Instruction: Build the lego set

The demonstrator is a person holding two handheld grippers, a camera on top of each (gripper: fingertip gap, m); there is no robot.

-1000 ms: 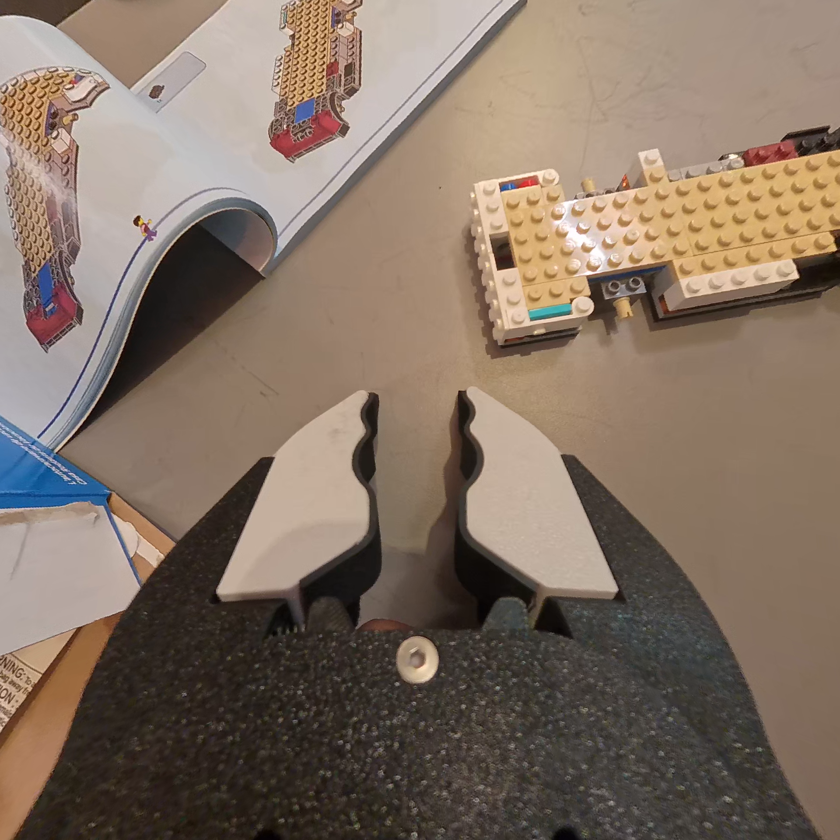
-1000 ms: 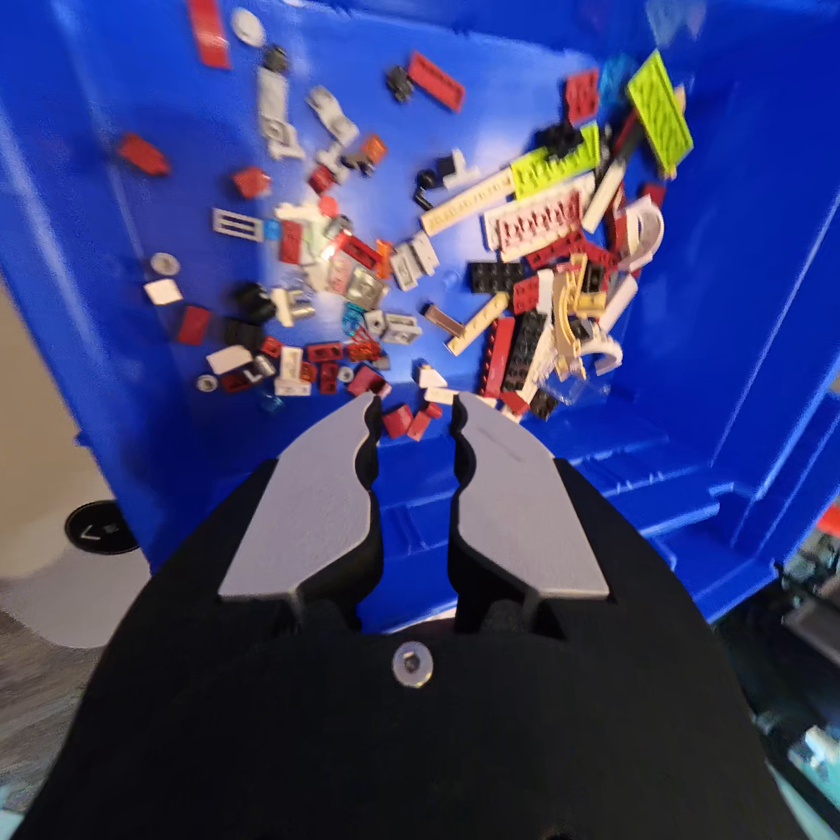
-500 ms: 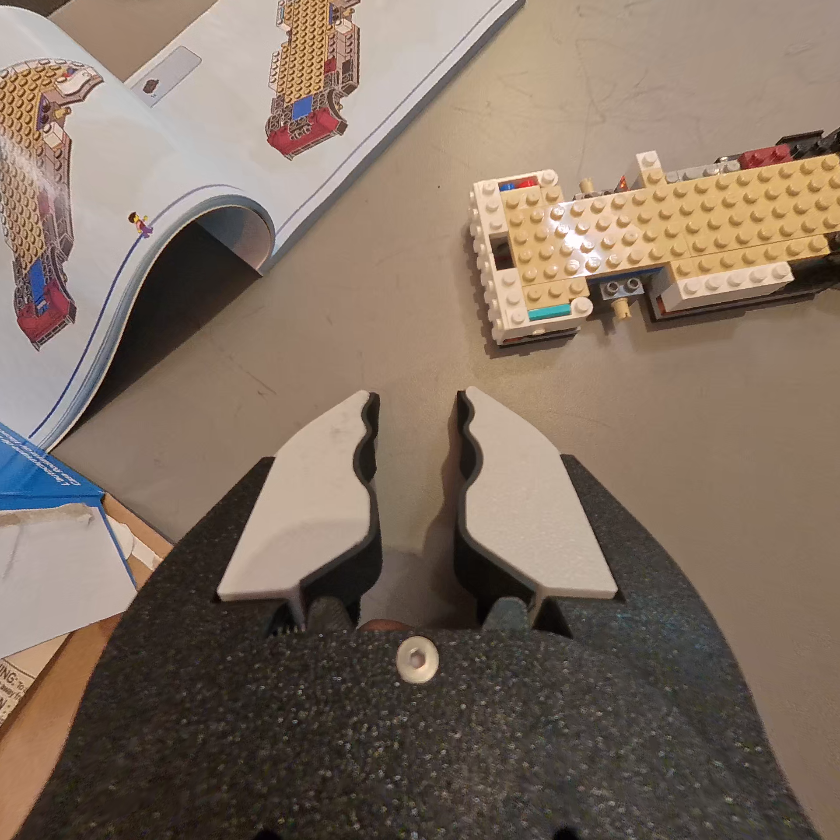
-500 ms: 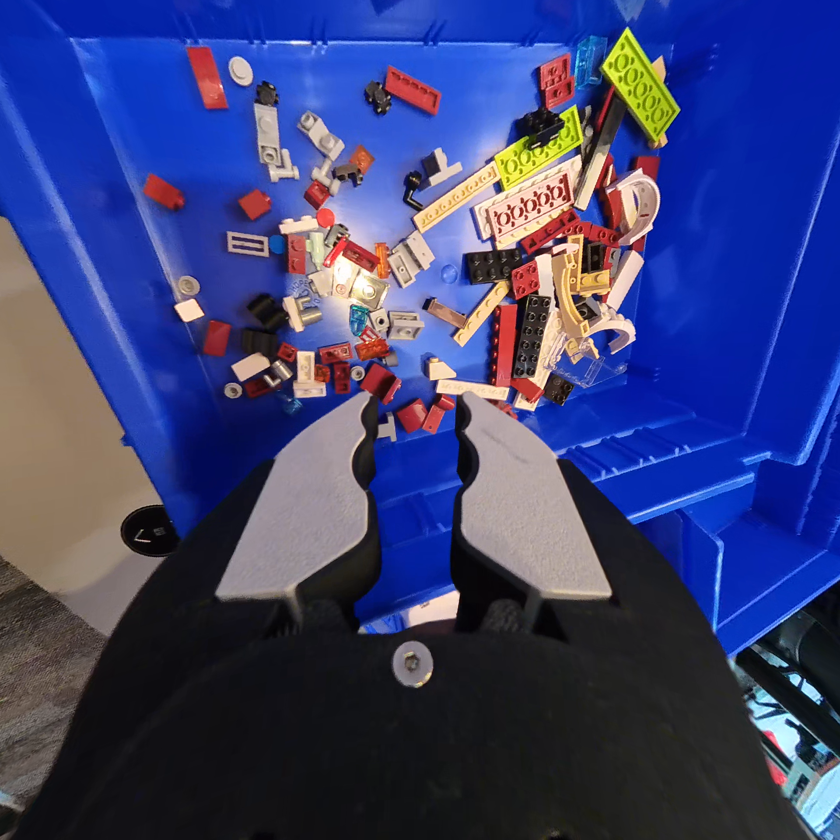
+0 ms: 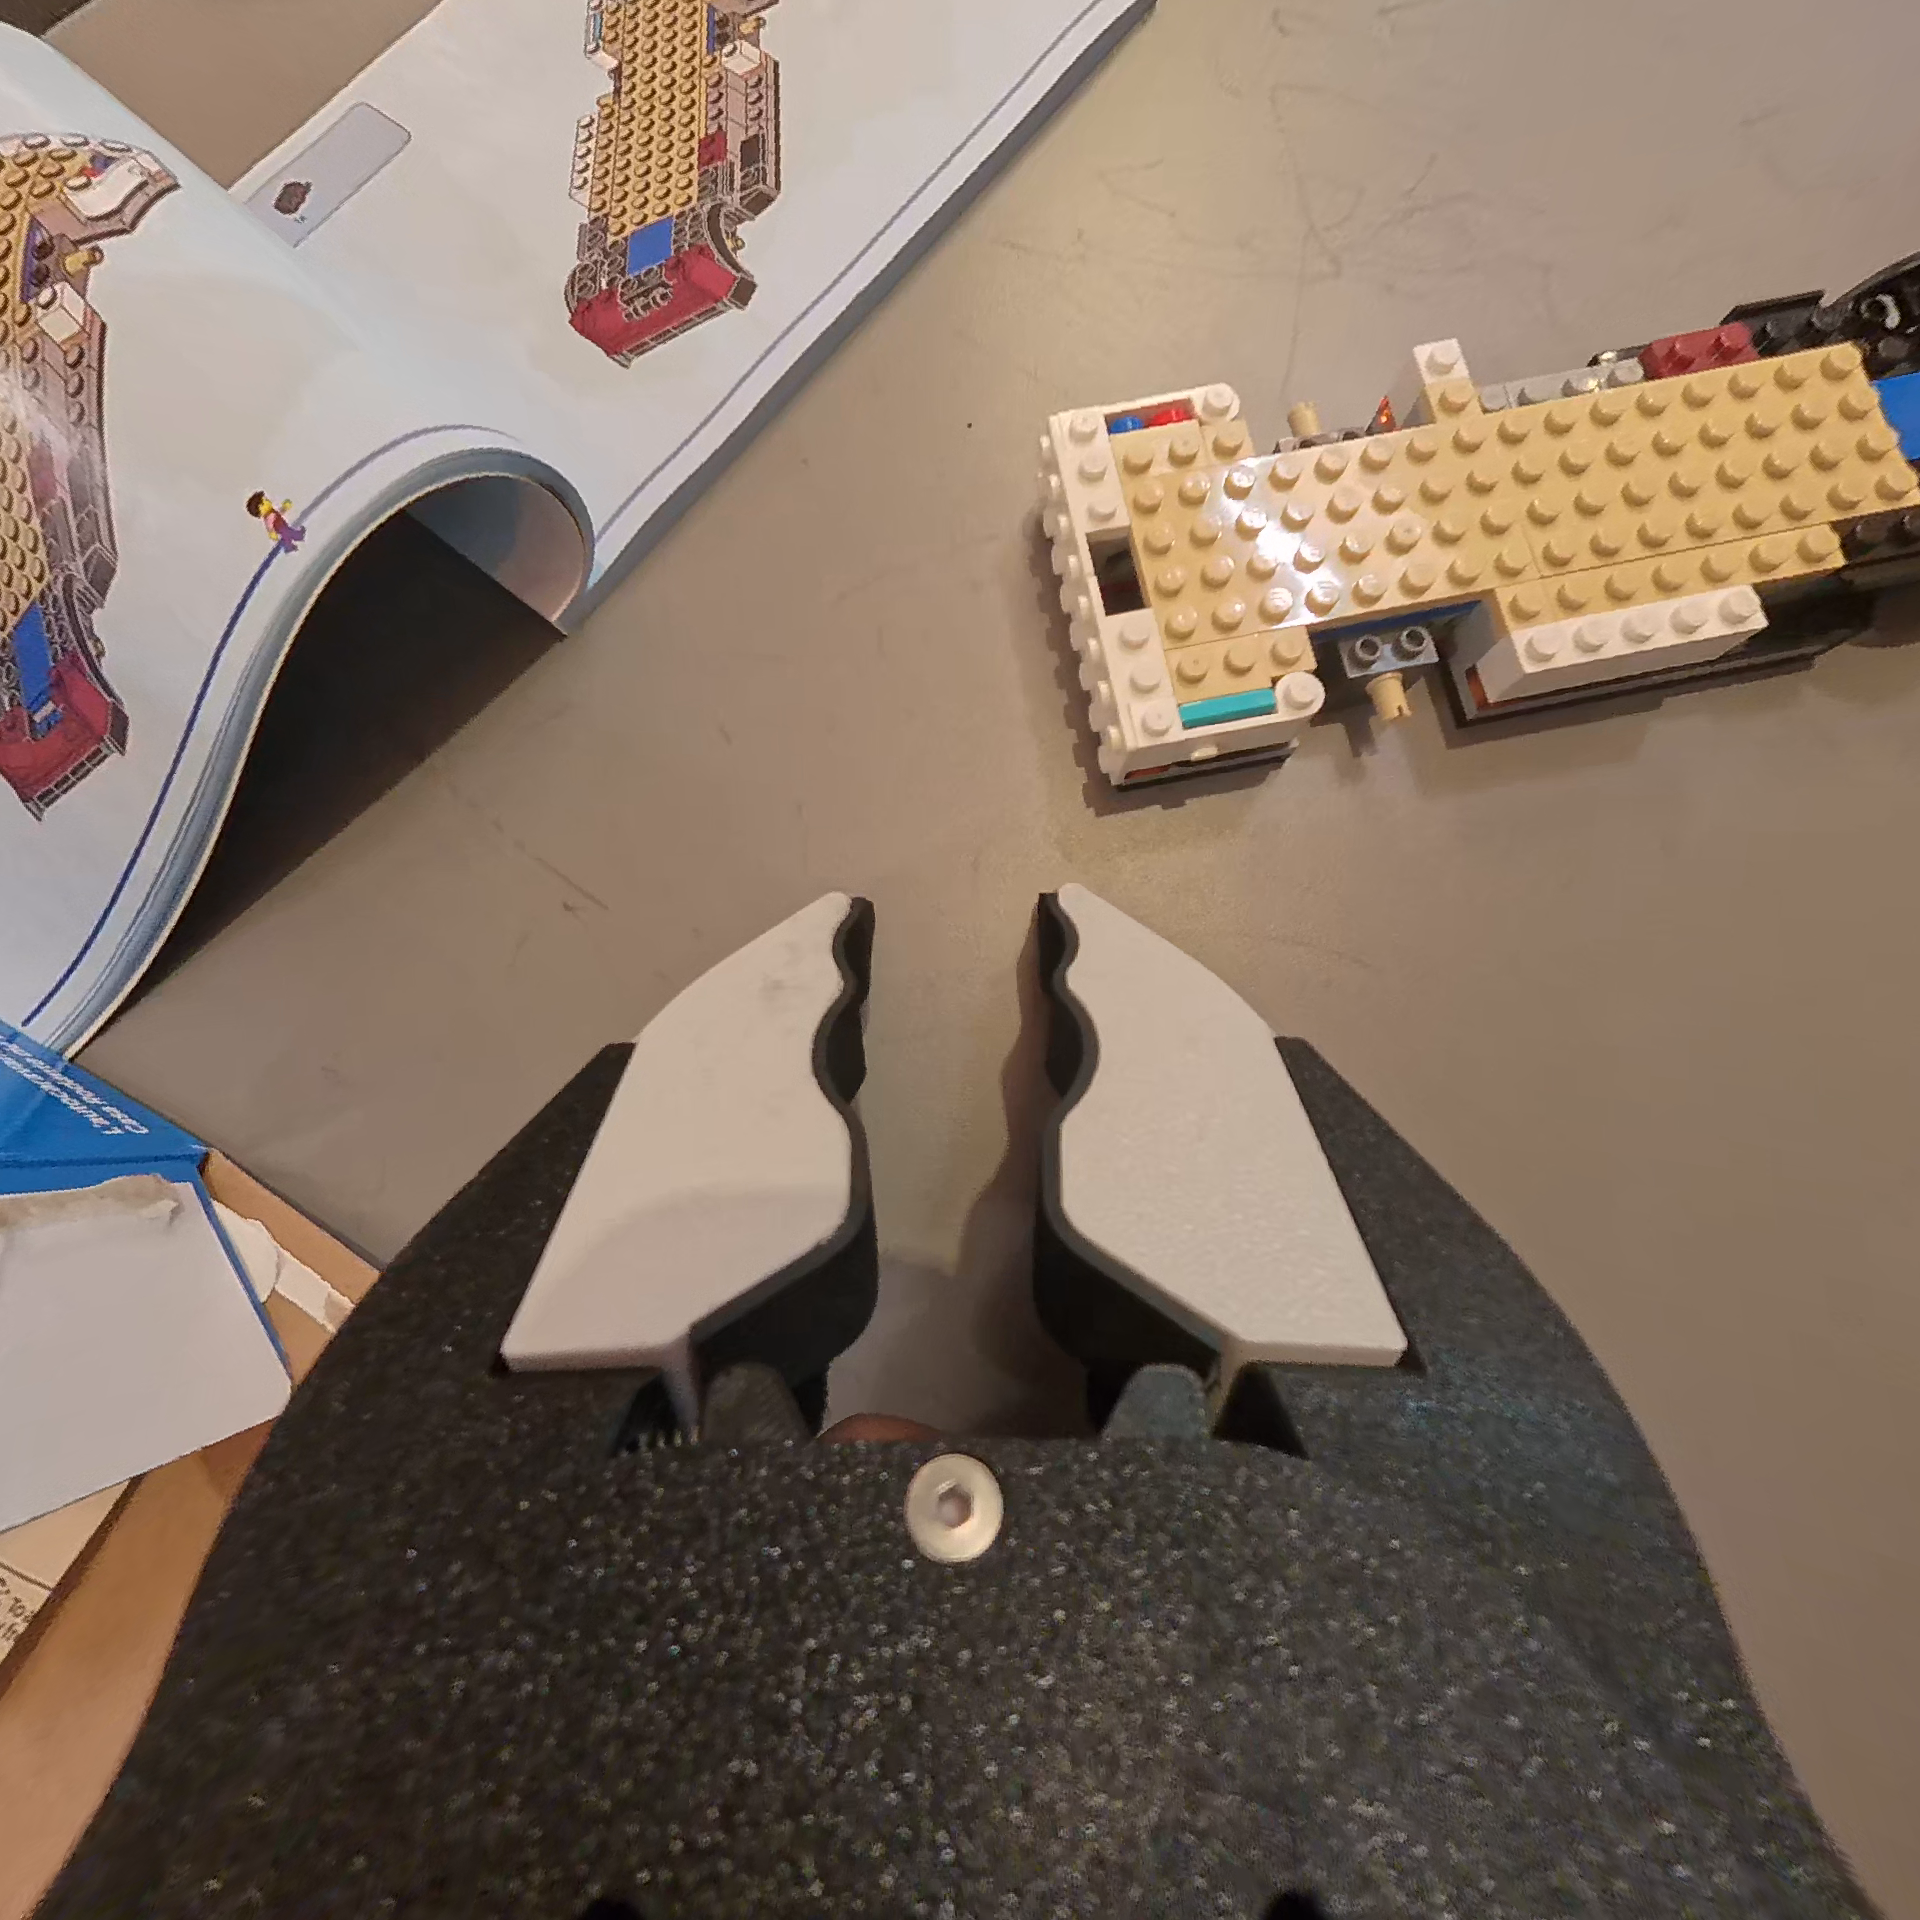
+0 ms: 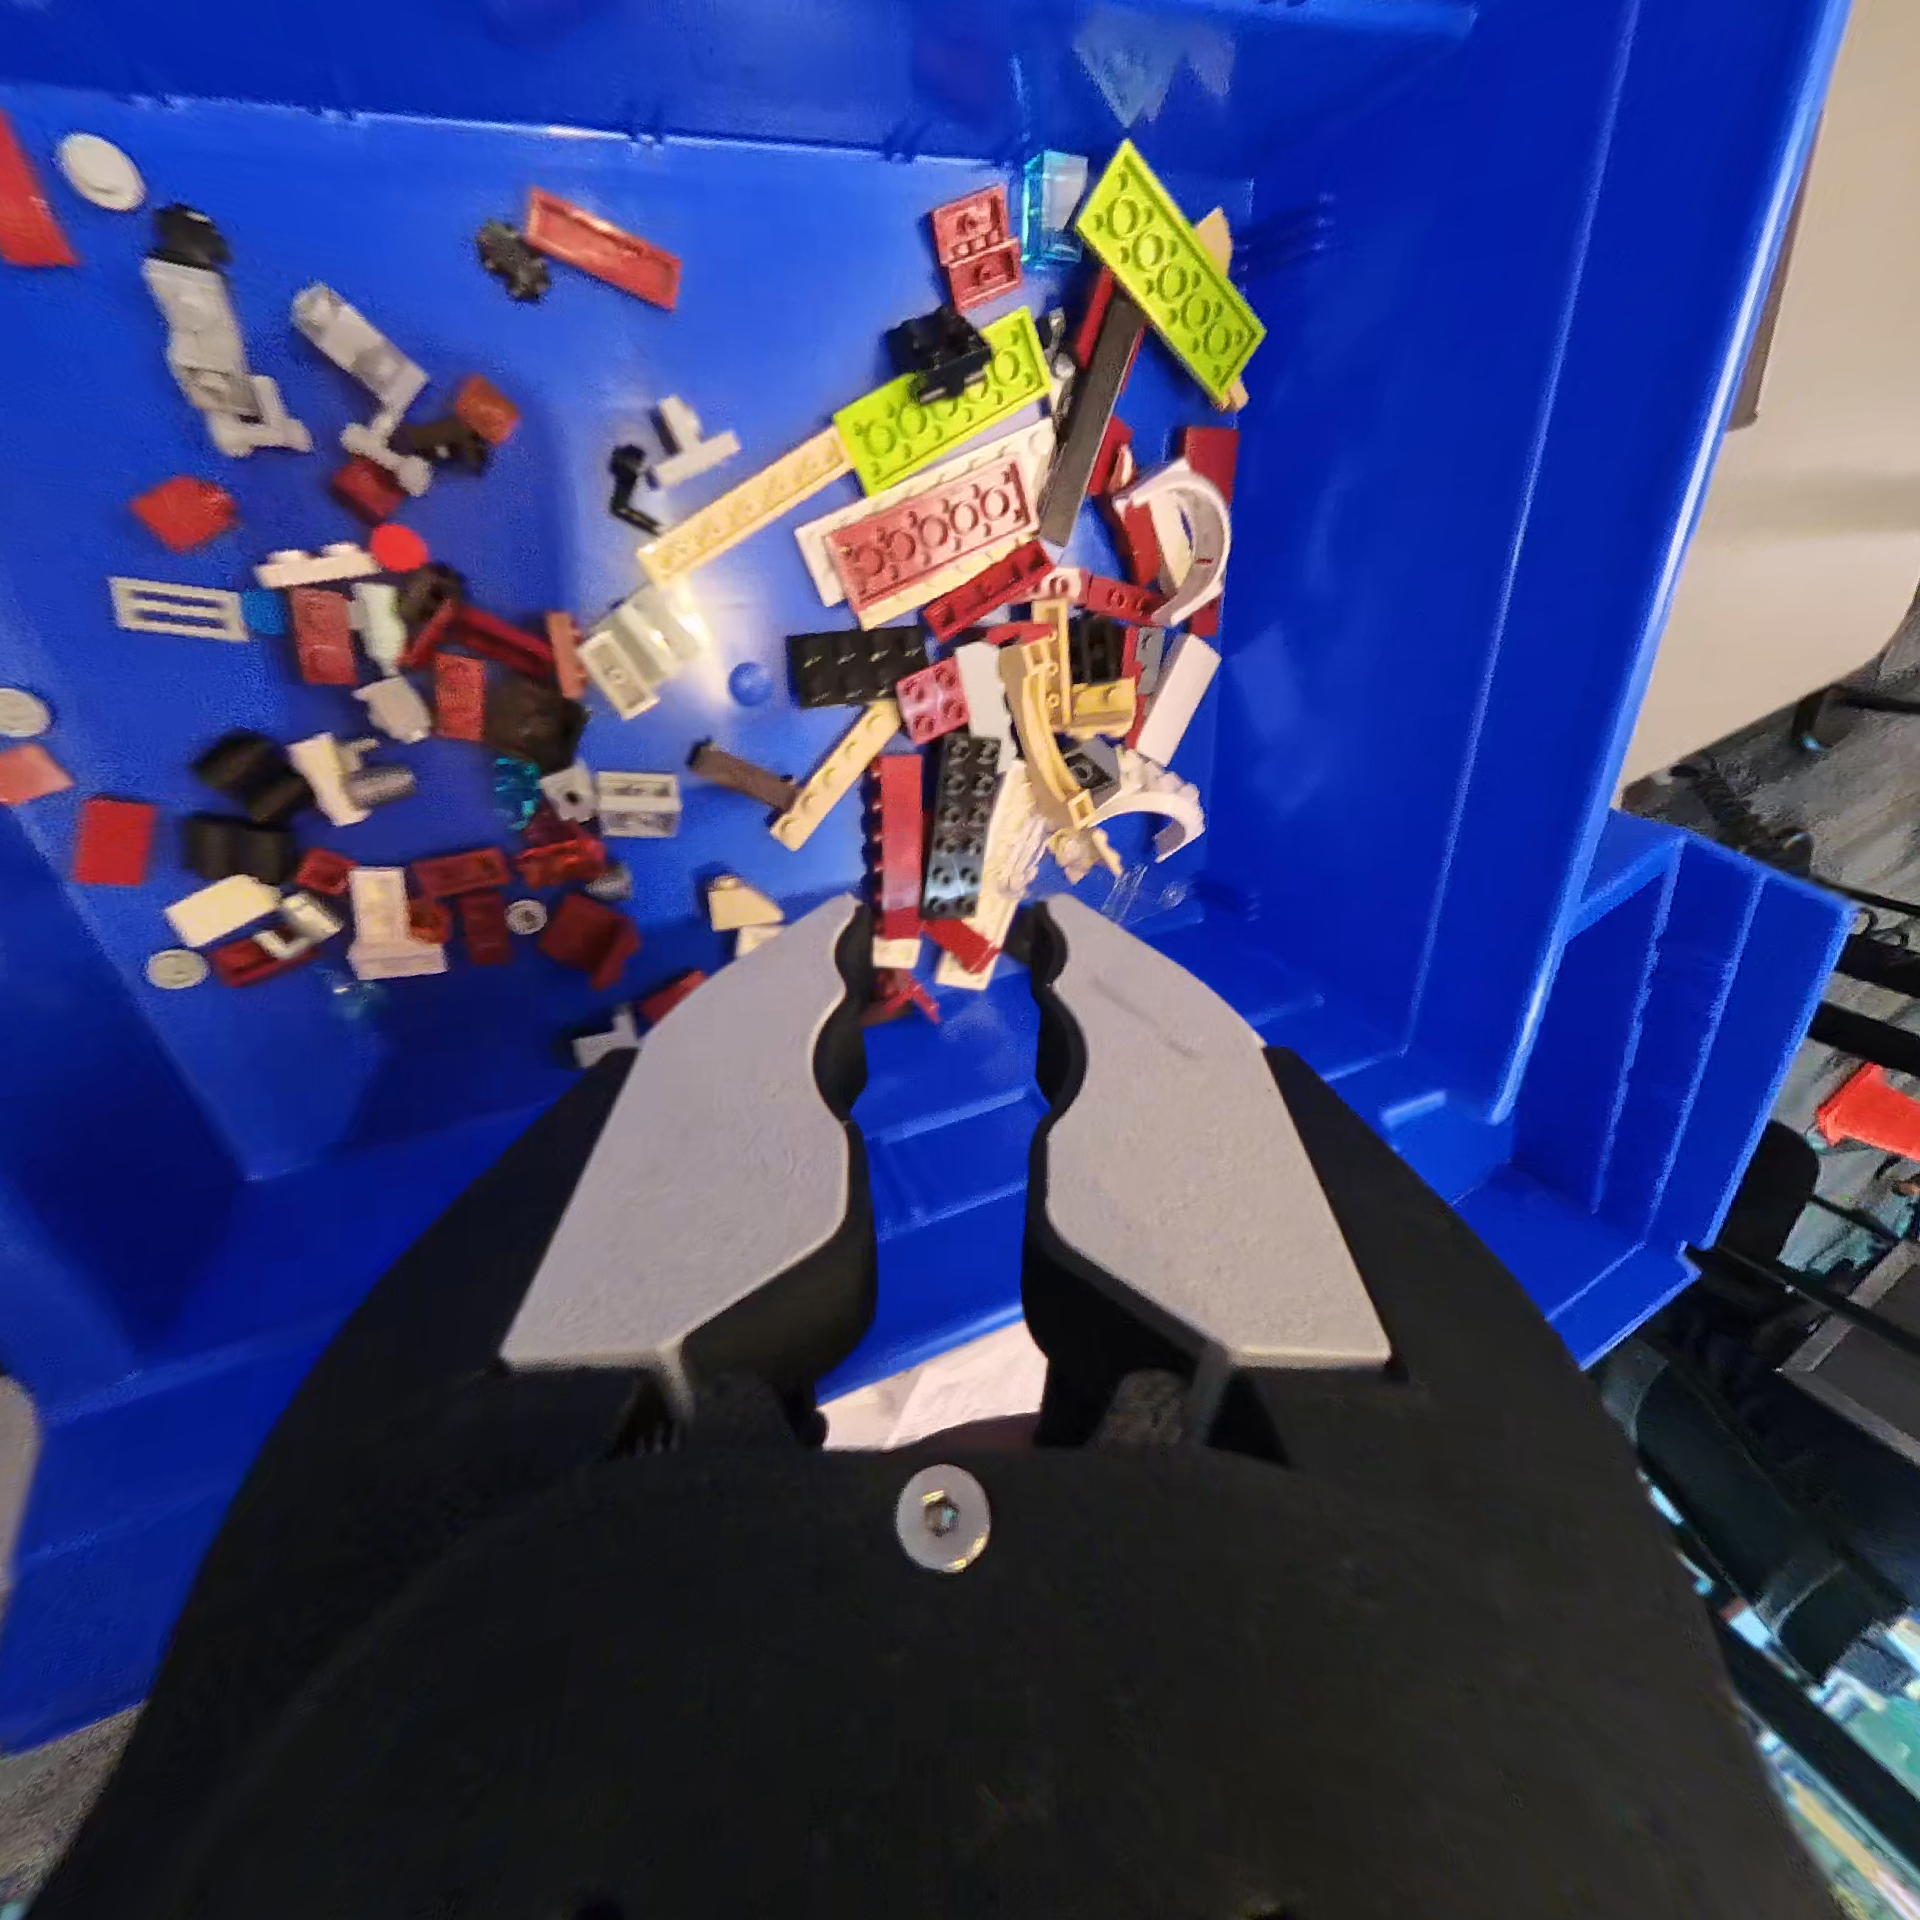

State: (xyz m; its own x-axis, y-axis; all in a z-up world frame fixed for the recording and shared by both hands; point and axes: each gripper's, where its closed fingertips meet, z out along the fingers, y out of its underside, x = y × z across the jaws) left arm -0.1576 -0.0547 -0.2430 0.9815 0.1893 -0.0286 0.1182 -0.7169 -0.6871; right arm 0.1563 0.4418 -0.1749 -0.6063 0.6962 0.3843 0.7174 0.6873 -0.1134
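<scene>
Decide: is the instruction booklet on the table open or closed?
Open: the instruction booklet shows printed pages, one page arching up off the table.

no writing is legible; print on the blue box is too blurred to read.

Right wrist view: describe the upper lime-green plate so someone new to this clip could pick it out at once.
Start from the blue bin and go to its far right corner, where the bricks pile up. The plate tops that heap, lying diagonally by the right wall beside a clear blue piece. A second lime plate lies lower left, with a black piece on it.
</scene>
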